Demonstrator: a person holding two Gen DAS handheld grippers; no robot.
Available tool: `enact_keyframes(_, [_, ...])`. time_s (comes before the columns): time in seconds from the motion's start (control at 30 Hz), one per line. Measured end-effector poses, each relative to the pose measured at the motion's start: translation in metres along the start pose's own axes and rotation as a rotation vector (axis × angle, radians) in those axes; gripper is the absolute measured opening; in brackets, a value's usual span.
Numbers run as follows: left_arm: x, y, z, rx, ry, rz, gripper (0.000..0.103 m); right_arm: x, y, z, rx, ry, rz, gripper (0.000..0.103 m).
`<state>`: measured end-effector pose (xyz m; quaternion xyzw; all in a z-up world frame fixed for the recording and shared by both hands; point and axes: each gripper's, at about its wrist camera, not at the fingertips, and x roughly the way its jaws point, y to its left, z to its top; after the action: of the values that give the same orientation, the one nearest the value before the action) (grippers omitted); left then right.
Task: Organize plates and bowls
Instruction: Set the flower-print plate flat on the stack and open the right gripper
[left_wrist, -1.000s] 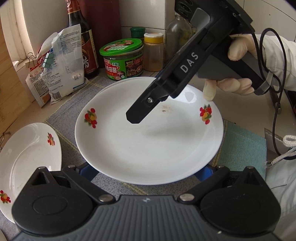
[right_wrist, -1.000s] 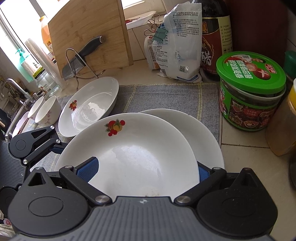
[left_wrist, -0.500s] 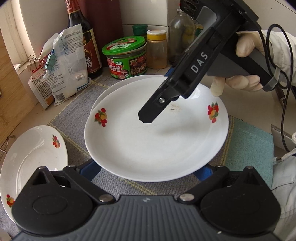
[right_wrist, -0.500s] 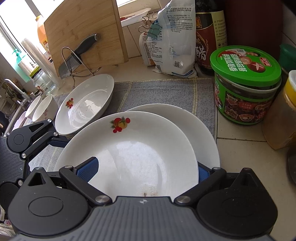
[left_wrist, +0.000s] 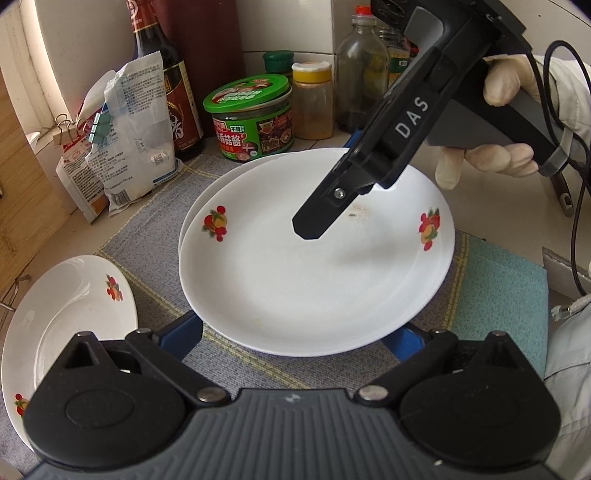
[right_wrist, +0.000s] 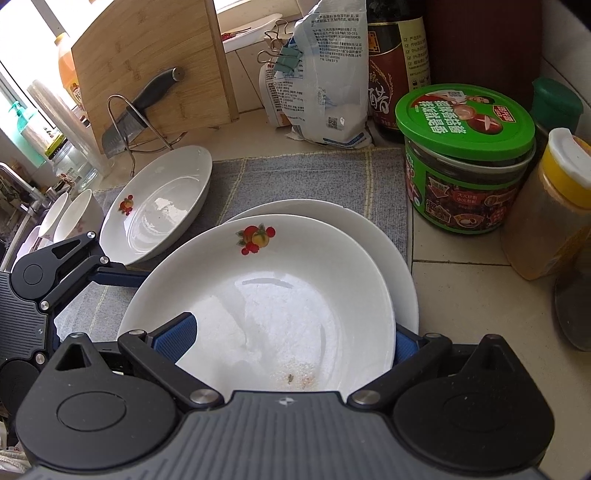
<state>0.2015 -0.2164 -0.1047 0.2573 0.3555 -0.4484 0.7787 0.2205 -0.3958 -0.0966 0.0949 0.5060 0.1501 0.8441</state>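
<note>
Left wrist: plate (left_wrist: 317, 280) overhanging lower plate (left_wrist: 207, 201).

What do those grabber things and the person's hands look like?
Each gripper is black with a ribbed grey body and blue finger pads. The right gripper has "DAS" in white letters and a black cable. The hand wears a pale glove and a white sleeve.

a home kitchen counter: a tiled wall, a sauce bottle (right_wrist: 397, 70) and green-lidded jar (right_wrist: 465, 162) at the far right, a bamboo cutting board (right_wrist: 155, 70) and knife (right_wrist: 136, 110) far left, plates on a grey cloth mat (right_wrist: 314, 177).
</note>
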Motion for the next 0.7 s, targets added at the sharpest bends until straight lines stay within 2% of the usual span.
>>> enact_keyframes(0.7, [0.0,0.002,0.0,-0.008,-0.02,-0.014,0.102,-0.013,0.007,-0.002,0.006,0.005,-0.07,0.103])
